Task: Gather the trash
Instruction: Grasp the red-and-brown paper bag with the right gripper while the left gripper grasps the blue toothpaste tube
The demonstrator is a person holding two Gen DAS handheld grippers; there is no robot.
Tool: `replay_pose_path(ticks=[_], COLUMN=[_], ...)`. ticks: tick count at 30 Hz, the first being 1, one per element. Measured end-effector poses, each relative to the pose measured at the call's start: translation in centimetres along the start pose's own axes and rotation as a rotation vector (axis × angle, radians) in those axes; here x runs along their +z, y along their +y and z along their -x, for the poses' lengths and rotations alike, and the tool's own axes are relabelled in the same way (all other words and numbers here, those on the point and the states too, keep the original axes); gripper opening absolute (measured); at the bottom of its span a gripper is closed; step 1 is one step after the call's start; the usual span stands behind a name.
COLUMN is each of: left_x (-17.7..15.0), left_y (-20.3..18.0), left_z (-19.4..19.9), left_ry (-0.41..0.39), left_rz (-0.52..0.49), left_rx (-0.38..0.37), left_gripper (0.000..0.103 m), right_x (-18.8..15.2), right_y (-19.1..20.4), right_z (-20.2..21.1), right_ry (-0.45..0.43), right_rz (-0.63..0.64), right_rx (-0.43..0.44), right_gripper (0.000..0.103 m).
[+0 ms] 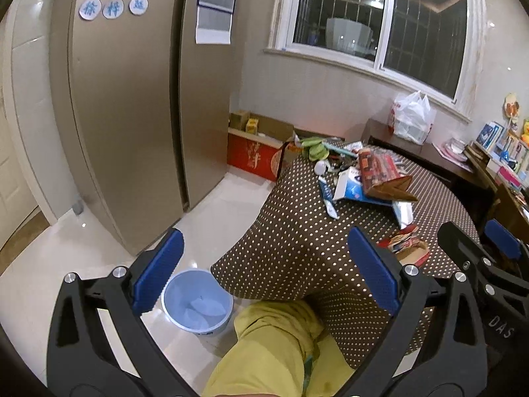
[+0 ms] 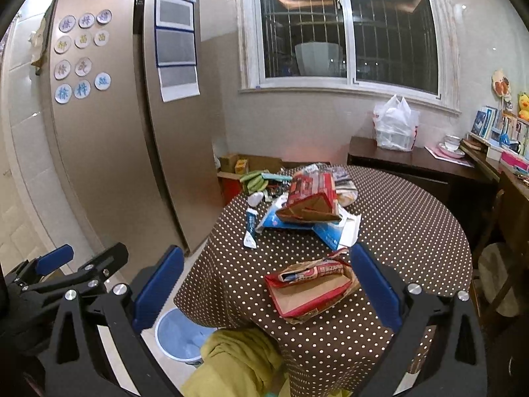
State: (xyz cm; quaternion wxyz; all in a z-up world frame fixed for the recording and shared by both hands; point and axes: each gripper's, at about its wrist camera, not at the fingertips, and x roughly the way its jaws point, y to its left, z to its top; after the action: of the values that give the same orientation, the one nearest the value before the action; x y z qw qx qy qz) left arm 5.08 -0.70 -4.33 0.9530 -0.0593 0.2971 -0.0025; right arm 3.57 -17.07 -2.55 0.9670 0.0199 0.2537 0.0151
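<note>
Both hand-held grippers gape wide, empty; red flattened carton lies lengthwise left-right on table.

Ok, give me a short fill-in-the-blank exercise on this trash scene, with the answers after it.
1. The blue bin stands on the ____, beside the table.
2. The tablecloth is brown with white ____.
3. Both the left tongs and the right tongs are ____, holding nothing.
4. The flattened red-and-brown carton nearest the right tongs lies on the ____.

Missing words: floor; dots; open; table
</note>
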Motion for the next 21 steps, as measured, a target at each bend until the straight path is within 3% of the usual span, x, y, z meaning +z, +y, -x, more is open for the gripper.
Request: replay_pose_path(ticks=[11,21], left_x=[0.1,-0.3], left_y=[-0.9,-0.8], left_z=[-5.9,-10.3], left_ry=[0.123,0.22], left_rz=[-0.034,-0.016], left_rx=[0.002,-0.027], left_gripper=[0.097,0.097], right_x=[-0.8,-2.2], right_y=[-1.4,-3.8], right_z=[-5.6,-12.4], right_ry=[0.13,0.288], right_rz=[-0.05,-0.089], right_rx=[-0.027,-0.122], right_gripper=[0.099,0.099])
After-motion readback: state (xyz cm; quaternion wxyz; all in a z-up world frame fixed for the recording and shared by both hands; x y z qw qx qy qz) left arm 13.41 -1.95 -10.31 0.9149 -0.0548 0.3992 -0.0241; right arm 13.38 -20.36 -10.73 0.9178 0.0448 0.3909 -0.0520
